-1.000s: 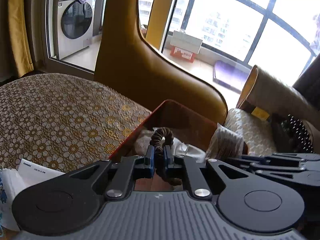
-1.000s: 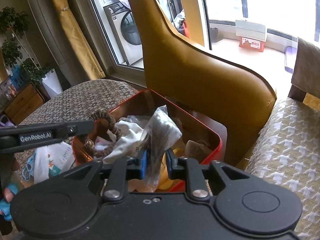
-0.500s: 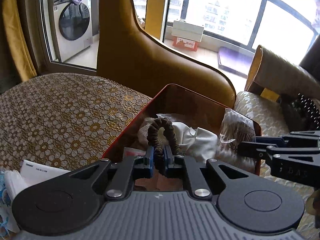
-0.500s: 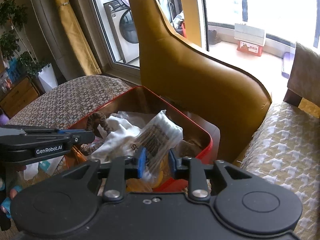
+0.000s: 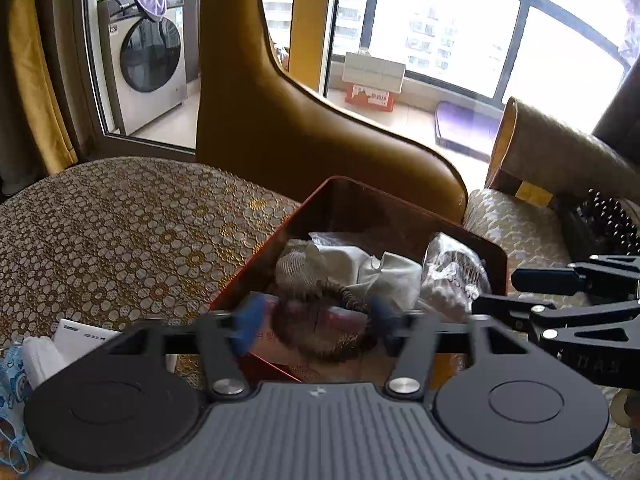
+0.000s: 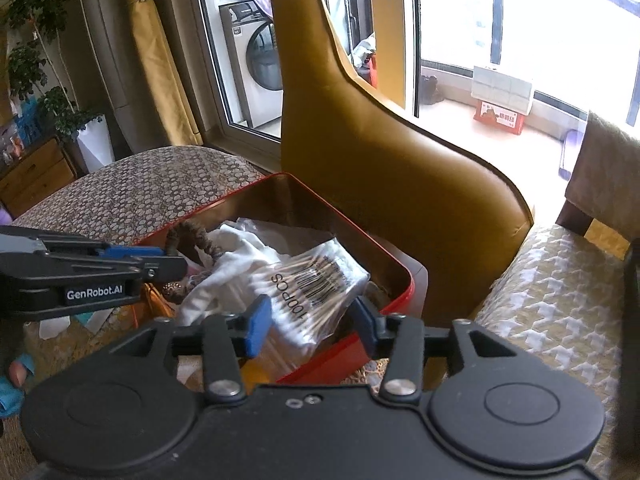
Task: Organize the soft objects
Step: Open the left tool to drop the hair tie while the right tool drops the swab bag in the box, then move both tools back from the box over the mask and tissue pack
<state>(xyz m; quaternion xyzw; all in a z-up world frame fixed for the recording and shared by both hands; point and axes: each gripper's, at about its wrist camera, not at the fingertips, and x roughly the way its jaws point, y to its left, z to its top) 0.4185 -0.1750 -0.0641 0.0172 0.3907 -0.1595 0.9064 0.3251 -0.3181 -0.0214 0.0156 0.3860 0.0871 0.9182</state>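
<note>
A red tin box (image 5: 344,186) (image 6: 400,270) stands on the patterned table and holds white cloth (image 5: 384,272) (image 6: 236,264). My left gripper (image 5: 316,320) is open over the box's near edge; a brown hair scrunchie (image 5: 320,324) (image 6: 188,236) lies loose between its blue pads. My right gripper (image 6: 310,318) is open at the box's right side. A clear bag of cotton swabs (image 6: 316,284) (image 5: 452,276) rests in the box between its fingers, let go.
A mustard chair back (image 6: 380,152) rises just behind the box. A patterned tablecloth (image 5: 120,232) covers the table. Tissue packs and a blue face mask (image 5: 16,372) lie at the left. A houndstooth seat cushion (image 6: 552,304) is to the right.
Both grippers were shut a second ago, the left on the scrunchie, the right on the swab bag. Both have opened over the box and the two things now lie in it.
</note>
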